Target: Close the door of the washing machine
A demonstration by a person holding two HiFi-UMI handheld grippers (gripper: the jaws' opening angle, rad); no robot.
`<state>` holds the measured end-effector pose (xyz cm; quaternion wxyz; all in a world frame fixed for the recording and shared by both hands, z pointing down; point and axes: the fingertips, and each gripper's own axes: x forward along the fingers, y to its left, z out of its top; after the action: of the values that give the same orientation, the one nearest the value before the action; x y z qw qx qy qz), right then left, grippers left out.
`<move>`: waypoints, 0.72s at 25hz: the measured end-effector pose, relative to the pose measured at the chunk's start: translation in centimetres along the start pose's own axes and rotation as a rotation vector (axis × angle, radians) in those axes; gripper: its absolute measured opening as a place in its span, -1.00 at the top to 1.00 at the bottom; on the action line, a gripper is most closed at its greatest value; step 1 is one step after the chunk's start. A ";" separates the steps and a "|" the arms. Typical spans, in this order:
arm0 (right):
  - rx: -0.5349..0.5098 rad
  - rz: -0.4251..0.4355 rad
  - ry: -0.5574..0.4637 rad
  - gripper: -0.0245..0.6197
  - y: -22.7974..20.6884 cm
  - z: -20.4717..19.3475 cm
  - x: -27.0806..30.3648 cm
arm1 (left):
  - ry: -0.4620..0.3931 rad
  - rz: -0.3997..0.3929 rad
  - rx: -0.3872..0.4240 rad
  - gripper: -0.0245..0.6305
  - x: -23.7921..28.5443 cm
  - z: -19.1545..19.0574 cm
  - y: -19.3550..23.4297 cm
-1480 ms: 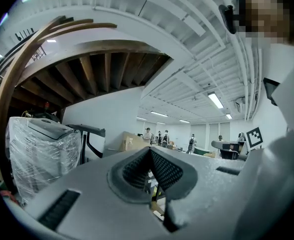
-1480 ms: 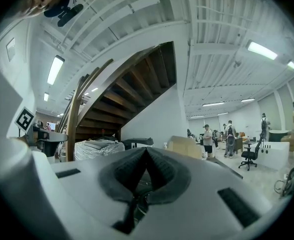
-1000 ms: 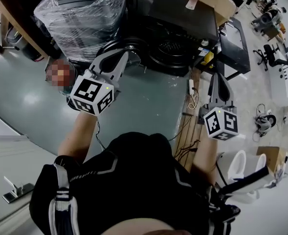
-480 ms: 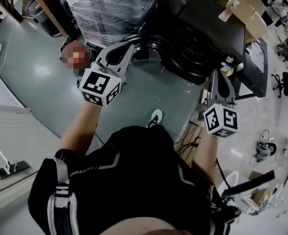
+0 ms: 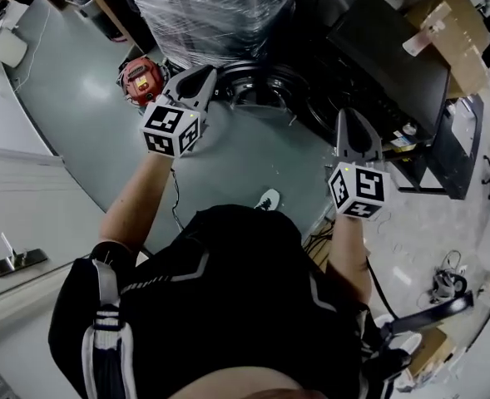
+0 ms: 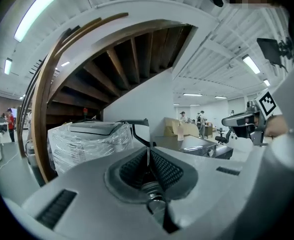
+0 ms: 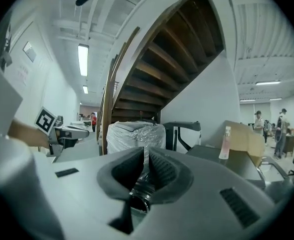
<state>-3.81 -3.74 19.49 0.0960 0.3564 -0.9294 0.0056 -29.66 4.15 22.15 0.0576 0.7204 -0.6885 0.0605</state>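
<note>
Left gripper (image 5: 205,80) is clenched tight with nothing in it, pads pressed flat together, and it pokes forward close to level toward the washer (image 5: 386,52), the black box low on the floor under the stairs. Right gripper (image 5: 351,121) has just been opening; its pads stand a sliver apart and nothing sits between them either, so both hands come in empty. From where I stand the door (image 5: 257,86) looks like the round dark ring hanging open off the washer's front, swung out to the left of the drum mouth, with its face turned partly toward the person. That puts it between the two grippers but far closer to the left one, whose tips are just beside the ring's left rim, though I can't tell if they touch it. The right gripper is level with the washer's front, over to the right of the ring and clear of it. Left of the washer stands a wrapped appliance (image 5: 211,7), and a red tool (image 5: 142,77) lies on the floor beyond that again. My guess is the left hand is the one to do it: the ring has to swing rightward, back into the washer's mouth, so a shove from the left rim with those closed tips would suit, hinge side staying put near the drum
</note>
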 end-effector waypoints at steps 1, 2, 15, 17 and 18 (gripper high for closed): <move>-0.001 0.018 0.008 0.80 -0.1 -0.5 1.0 | 0.011 -0.004 0.000 0.92 0.7 -0.5 0.2; 0.000 0.040 0.020 0.78 -0.2 -1.1 2.0 | 0.023 -0.008 0.004 0.92 1.5 -1.0 0.2; 0.009 0.243 0.259 0.65 3.6 -11.2 14.6 | 0.190 0.035 0.008 0.92 10.6 -10.0 5.7; -0.011 0.251 0.298 0.65 5.0 -12.8 16.8 | 0.221 0.010 0.010 0.92 11.9 -12.4 7.3; -0.013 0.251 0.313 0.65 5.7 -13.6 18.0 | 0.239 -0.007 0.013 0.92 12.5 -13.6 8.1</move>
<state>-18.30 -10.35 36.44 0.2401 0.2321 -0.9402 0.0666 -37.29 -6.26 37.66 0.1347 0.7107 -0.6739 0.1503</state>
